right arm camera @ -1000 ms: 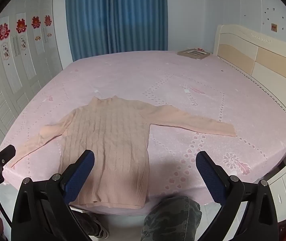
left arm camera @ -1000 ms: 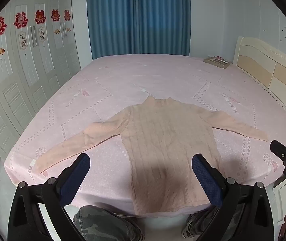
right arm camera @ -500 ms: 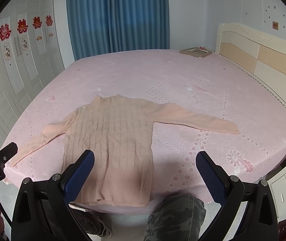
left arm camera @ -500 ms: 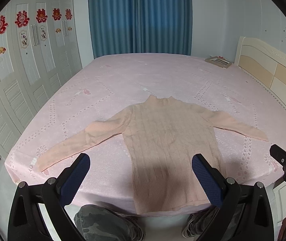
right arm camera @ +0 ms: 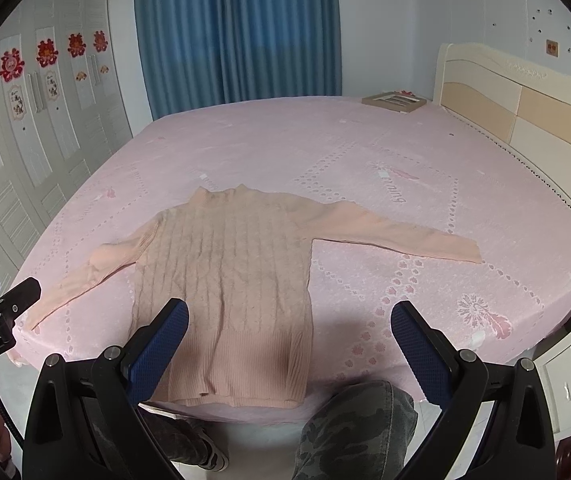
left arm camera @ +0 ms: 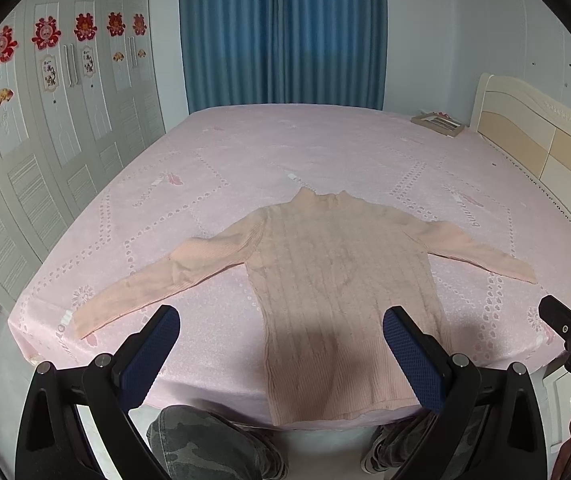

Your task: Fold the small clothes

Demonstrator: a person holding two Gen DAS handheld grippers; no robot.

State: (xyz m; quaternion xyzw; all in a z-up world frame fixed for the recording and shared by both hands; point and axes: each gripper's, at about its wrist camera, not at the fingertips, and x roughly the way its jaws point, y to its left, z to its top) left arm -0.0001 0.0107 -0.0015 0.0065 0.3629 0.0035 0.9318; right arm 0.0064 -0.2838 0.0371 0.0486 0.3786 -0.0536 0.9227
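Bed, pink patterned cover: carrying the sweater. Sweater, peach cable-knit: lying flat at the near edge, hem toward the grippers, collar away, sleeves spreading sideways; unfolded. Left gripper: hovering wide apart, empty, nearer the left sleeve. Right gripper: gaping likewise, empty, nearer the right sleeve.

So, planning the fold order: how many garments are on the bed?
1: a pink sweater lies flat, sleeves spread, at the near edge of the bed. No other garment shows in either view.
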